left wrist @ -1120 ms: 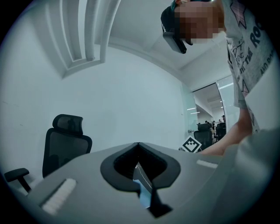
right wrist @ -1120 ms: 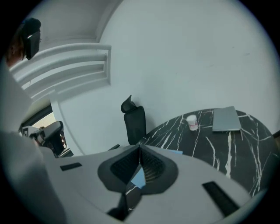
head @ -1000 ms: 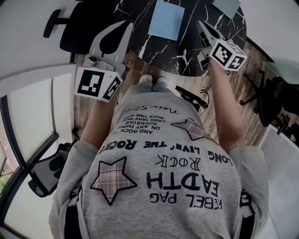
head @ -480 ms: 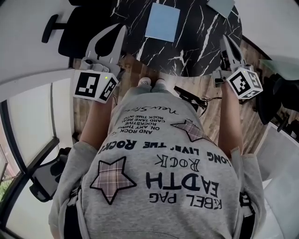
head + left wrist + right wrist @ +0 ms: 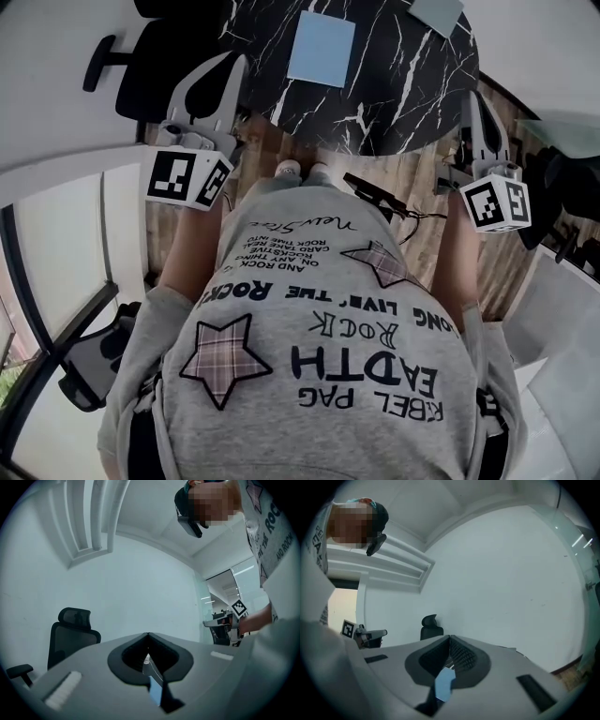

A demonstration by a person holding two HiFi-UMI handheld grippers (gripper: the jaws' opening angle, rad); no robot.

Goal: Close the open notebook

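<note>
Grey shirt [image 5: 328, 375] fills the near field of the head view. Ahead of it, left claw [image 5: 236, 64] and right claw [image 5: 473, 96] are both held up and pointing forward. Each is closed, tips meeting, gripping nothing, and its own view confirms that. The left claw sits at the near-left rim of the black marble worktop [image 5: 394, 84]. The right claw is over wood floor [image 5: 427, 169], just off the worktop's right edge. The notebook [image 5: 321, 49] lies flat on the worktop, blue cover up and already shut. It is beyond and between the claws, touching neither, nearer the left one. In each claw view it shows as a blue sliver below the joined tips. A paler flat item [image 5: 436, 11] lies at the far-right rim. A black chair [image 5: 155, 56] stands far left.
</note>
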